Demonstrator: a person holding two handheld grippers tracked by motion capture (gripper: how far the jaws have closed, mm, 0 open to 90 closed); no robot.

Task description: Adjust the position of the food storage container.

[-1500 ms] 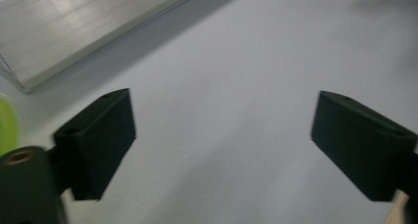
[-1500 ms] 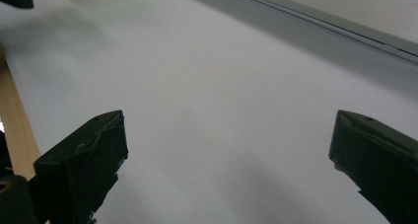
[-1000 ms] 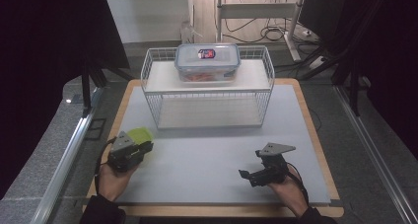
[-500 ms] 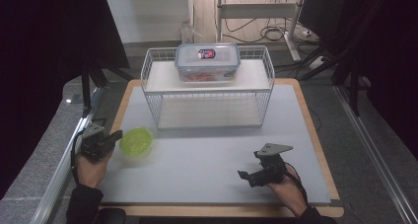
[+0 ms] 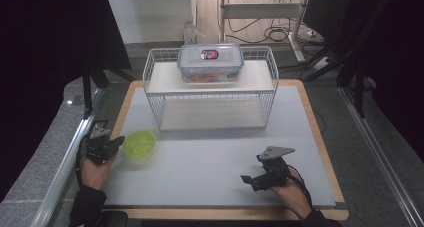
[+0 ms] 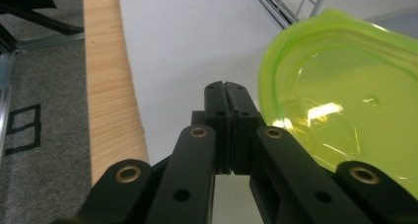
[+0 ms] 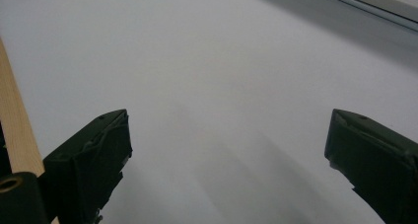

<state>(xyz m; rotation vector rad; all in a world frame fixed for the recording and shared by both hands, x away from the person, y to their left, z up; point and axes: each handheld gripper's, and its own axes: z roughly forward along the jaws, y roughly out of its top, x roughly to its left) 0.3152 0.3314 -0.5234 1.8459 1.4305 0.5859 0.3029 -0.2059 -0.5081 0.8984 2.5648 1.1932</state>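
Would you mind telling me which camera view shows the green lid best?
The left gripper view: the green lid is close up, showing its translucent surface and raised rim, though cut off at the edge. The high view shows it whole but small, lying on the mat beside the left tool.

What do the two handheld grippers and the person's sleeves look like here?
Both grippers are black. The left gripper has linked jaw arms with brass-coloured pivot rivets. The right gripper carries a grey three-cornered plate on top, with a black cable behind it. Both sleeves are dark.
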